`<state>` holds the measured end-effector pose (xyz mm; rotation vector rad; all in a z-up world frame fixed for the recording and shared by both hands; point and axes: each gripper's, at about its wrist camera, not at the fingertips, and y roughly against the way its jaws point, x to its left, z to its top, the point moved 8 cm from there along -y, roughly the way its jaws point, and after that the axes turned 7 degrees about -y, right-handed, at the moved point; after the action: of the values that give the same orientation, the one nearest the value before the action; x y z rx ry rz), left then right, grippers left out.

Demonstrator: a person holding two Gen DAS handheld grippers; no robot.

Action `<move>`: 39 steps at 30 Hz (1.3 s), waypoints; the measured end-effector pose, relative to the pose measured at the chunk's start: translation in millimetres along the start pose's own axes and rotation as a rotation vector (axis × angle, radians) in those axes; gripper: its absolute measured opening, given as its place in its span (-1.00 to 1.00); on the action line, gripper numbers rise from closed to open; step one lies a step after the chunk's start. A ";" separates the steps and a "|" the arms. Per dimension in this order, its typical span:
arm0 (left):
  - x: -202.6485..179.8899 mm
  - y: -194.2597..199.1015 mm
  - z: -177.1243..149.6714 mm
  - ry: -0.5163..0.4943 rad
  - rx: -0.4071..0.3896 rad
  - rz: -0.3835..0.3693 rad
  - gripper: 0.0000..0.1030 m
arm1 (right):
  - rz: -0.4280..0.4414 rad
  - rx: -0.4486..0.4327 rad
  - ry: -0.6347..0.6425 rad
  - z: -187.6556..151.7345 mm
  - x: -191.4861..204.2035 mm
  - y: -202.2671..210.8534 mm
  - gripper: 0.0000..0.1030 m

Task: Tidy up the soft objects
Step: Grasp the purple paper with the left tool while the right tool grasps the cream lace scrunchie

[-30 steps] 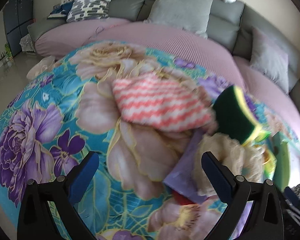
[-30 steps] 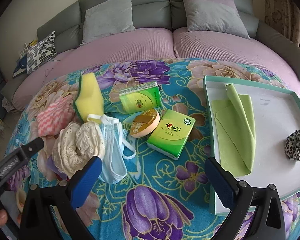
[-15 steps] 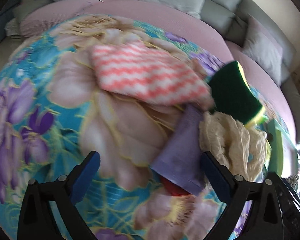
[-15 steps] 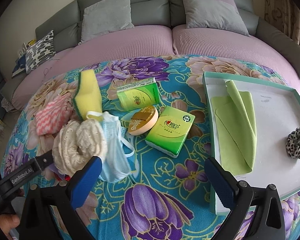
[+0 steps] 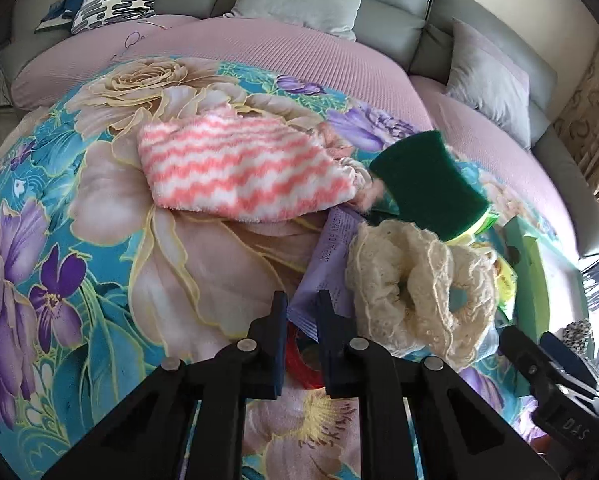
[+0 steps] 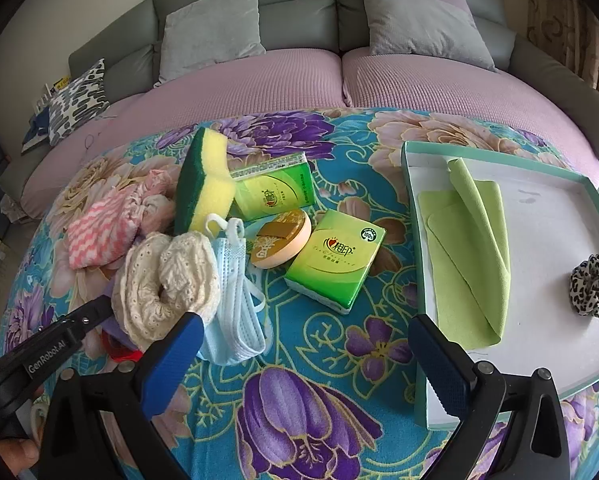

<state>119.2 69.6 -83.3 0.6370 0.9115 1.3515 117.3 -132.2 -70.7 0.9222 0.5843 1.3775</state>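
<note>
While left tool [image 5: 302, 306] pinches purple packet [image 5: 327, 276], tray [image 6: 499, 156] shows only rightward

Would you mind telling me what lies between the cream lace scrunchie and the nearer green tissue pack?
In the right wrist view, a light blue face mask lies between the cream lace scrunchie and the nearer green tissue pack, against the scrunchie's side.

We see a cream lace scrunchie [image 6: 167, 280] beside the pink-striped cloth [image 5: 235, 172], sponge [image 6: 205, 180] upright behind, mask [image 6: 231, 300] touching it.
</note>
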 end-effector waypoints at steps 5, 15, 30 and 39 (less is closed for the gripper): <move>-4.4 6.0 3.7 -0.014 -0.027 -0.012 -0.82 | -0.002 -0.013 0.009 0.8 2.0 1.8 1.00; -6.3 44.1 22.3 -0.025 -0.154 -0.013 -0.96 | 0.025 -0.060 0.006 6.8 5.1 11.8 1.00; 17.3 94.7 36.7 0.023 -0.284 0.024 -0.96 | 0.236 -0.075 0.140 -7.5 77.7 14.2 1.00; 36.3 96.6 35.2 0.067 -0.289 0.033 -0.96 | 0.177 -0.071 0.248 -21.5 103.3 -4.5 0.67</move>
<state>96.2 123.0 8.9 0.3881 0.7426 1.5065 116.9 -26.6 -69.4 0.7651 0.6474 1.6772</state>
